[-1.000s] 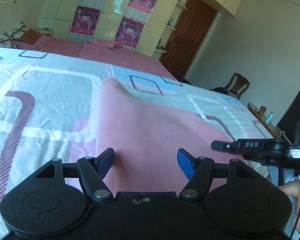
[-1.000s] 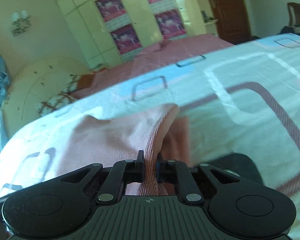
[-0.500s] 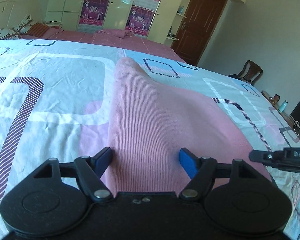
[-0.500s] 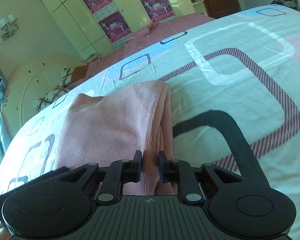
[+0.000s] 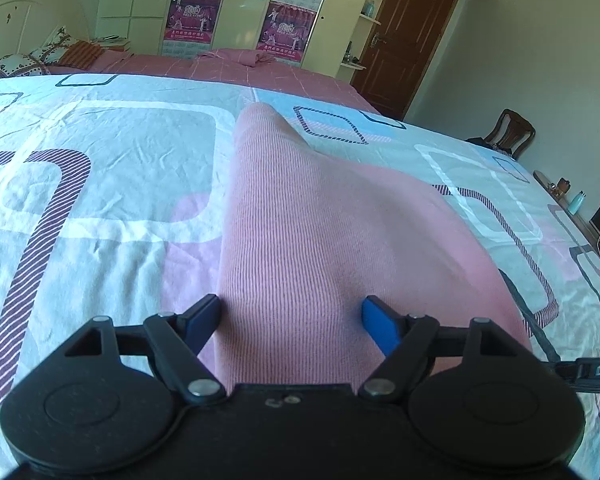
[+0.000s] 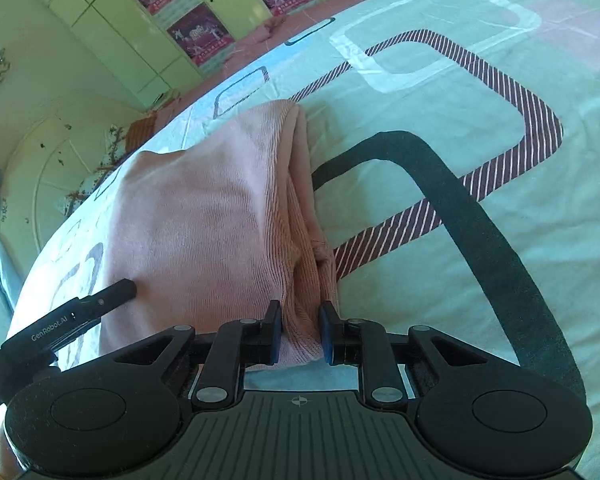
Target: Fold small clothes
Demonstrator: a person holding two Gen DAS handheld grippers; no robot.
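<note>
Left tongs [image 5: 291, 320]: jaws stand wide and have just been opening further. The pink garment [image 5: 320, 240] lies between the blue pads [image 5: 204, 316], but the pads stand clear of the cloth on both sides and nothing is gripped. Judged reason: this side of the fold is already laid down, so the cloth is being let go.

Garment: it rests on the bed [image 5: 100, 184], on the patterned sheet, running from the near edge away toward the far side. In the left view it lies mostly flat, with a raised ridge toward its far end. In the right view it shows a doubled right edge, with layers stacked one on another. Judged from this, at least one fold is in place.

Right tongs [image 6: 300, 336]: jaws stand narrow, with the near right corner of the garment [image 6: 204, 216] between them. The ribbed edge fills the gap and touches both pads, so the hold reads as light, not a firm clamp. These jaws have just been opening as well. Judged reason: the corner is kept between the pads only until the layers settle square on the bed [image 6: 420, 92].

Risk, as judgement: the stacked right edge may slip out of line if the tongs drag on leaving.
</note>
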